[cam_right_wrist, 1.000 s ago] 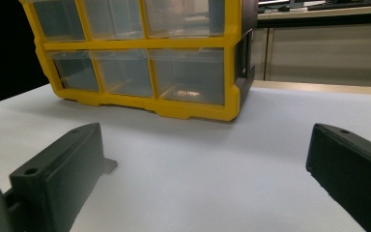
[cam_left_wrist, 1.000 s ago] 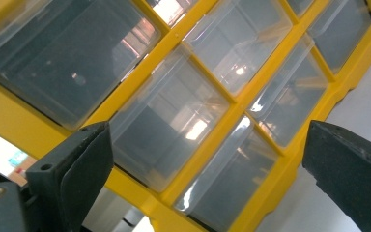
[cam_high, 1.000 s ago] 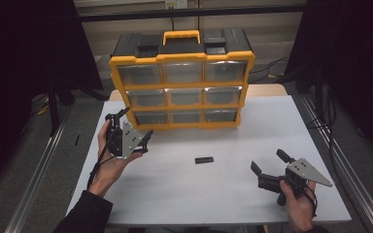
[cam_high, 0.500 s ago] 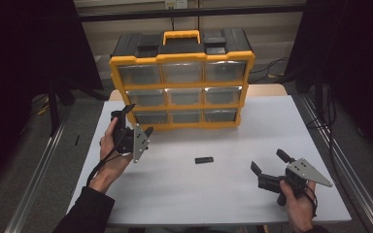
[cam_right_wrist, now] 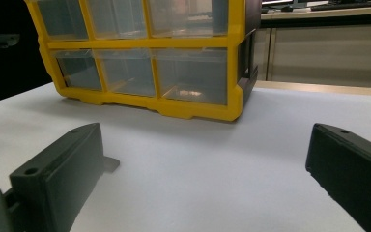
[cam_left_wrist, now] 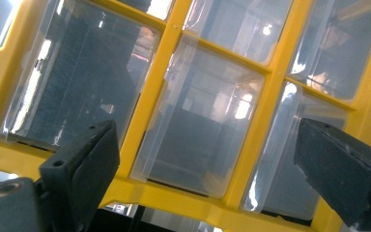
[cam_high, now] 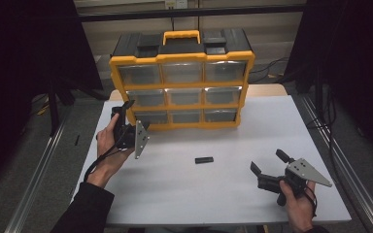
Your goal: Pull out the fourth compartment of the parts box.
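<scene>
A yellow drawer organizer (cam_high: 182, 87) with clear drawers and a black top stands at the back of the white table (cam_high: 223, 194). My left gripper (cam_high: 122, 109) is held up close to its lower left corner, pointing at the drawer fronts. In the left gripper view, the left gripper (cam_left_wrist: 212, 164) is open; its jaws have just been closing a little, with nothing between them and the clear drawers (cam_left_wrist: 198, 121) just beyond. My right gripper (cam_high: 267, 161) rests low at the front right, open and empty, facing the organizer (cam_right_wrist: 149, 58). A small black piece (cam_high: 204, 159) lies mid-table.
In the right gripper view, the small piece (cam_right_wrist: 110, 164) peeks out from behind the left jaw on the white surface. Dark curtains and metal floor rails flank the table. A wooden edge (cam_high: 267, 90) shows behind the organizer at the right.
My left gripper has turned and edged up toward the organizer's lower left drawers. The right gripper and the small black piece have not moved.
</scene>
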Tool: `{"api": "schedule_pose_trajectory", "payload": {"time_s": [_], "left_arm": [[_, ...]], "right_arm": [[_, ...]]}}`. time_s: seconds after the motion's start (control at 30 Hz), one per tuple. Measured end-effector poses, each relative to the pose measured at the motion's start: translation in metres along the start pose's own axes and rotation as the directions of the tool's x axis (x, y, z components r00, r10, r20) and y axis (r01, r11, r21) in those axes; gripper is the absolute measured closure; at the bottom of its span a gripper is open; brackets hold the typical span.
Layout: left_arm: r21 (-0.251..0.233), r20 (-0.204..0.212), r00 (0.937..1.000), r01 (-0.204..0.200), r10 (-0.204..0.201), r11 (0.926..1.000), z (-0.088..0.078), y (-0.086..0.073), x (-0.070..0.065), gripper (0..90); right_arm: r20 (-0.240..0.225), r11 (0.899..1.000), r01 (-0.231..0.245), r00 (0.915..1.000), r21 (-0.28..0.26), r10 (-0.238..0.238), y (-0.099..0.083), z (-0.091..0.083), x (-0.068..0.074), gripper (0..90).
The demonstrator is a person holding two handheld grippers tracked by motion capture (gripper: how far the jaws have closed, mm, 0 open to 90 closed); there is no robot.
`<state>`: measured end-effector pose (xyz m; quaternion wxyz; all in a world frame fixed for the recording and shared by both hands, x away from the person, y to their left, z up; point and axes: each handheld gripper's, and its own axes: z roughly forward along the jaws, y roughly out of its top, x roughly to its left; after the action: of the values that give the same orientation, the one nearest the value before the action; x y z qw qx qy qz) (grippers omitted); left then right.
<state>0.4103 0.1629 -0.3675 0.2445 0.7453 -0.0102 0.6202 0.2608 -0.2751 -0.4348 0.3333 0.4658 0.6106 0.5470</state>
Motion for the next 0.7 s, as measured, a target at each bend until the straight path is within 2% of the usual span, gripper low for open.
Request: {"api": "schedule_pose_trajectory", "payload": {"time_s": [0.07, 0.13, 0.23, 0.3, 0.33, 0.37, 0.5, 0.67, 0.7], "left_arm": [[0.002, -0.011, 0.9999, -0.002, 0.002, 1.0, 0.003, 0.0, 0.0, 11.8], [0.025, -0.023, 0.9993, -0.03, 0.031, 0.9992, 0.005, 0.0, 0.001, 11.8], [0.027, -0.033, 0.9986, -0.041, 0.042, 0.9988, 0.008, 0.001, 0.002, 11.9], [0.036, -0.041, 0.9967, -0.069, 0.071, 0.997, 0.01, 0.001, 0.003, 12.3], [0.045, -0.037, 0.9947, -0.094, 0.096, 0.9945, 0.011, 0.001, 0.004, 12.4], [0.048, -0.032, 0.9948, -0.095, 0.097, 0.9943, 0.012, 0.0, 0.003, 12.5], [0.061, -0.021, 0.989, -0.145, 0.146, 0.9876, 0.018, -0.002, 0.005, 12.3], [0.074, -0.019, 0.9864, -0.162, 0.163, 0.9841, 0.026, -0.004, 0.005, 12.9], [0.085, -0.013, 0.9841, -0.176, 0.177, 0.9808, 0.027, -0.004, 0.005, 13.0]], "right_arm": [[0.0, 1.0, 0.0, 1.0, 0.001, 0.0, 0.0, 0.0, 0.0, 0.0], [-0.001, 1.0, -0.001, 1.0, 0.001, 0.001, 0.0, 0.0, 0.0, 0.0], [-0.001, 1.0, 0.0, 1.0, 0.0, 0.0, 0.0, 0.0, 0.0, 0.0], [-0.001, 1.0, 0.0, 1.0, 0.001, 0.0, 0.0, 0.0, 0.0, 0.0], [-0.001, 1.0, 0.0, 1.0, 0.001, 0.0, 0.0, 0.0, 0.0, 0.0], [-0.002, 1.0, -0.001, 1.0, 0.001, 0.001, 0.0, 0.0, 0.0, 0.0], [-0.002, 1.0, 0.001, 1.0, 0.001, -0.001, 0.0, 0.0, 0.0, 0.0], [-0.001, 1.0, -0.004, 1.0, -0.001, 0.004, 0.0, 0.0, 0.0, 0.0], [-0.001, 1.0, -0.001, 1.0, 0.0, 0.001, 0.0, 0.0, 0.0, 0.0]]}}
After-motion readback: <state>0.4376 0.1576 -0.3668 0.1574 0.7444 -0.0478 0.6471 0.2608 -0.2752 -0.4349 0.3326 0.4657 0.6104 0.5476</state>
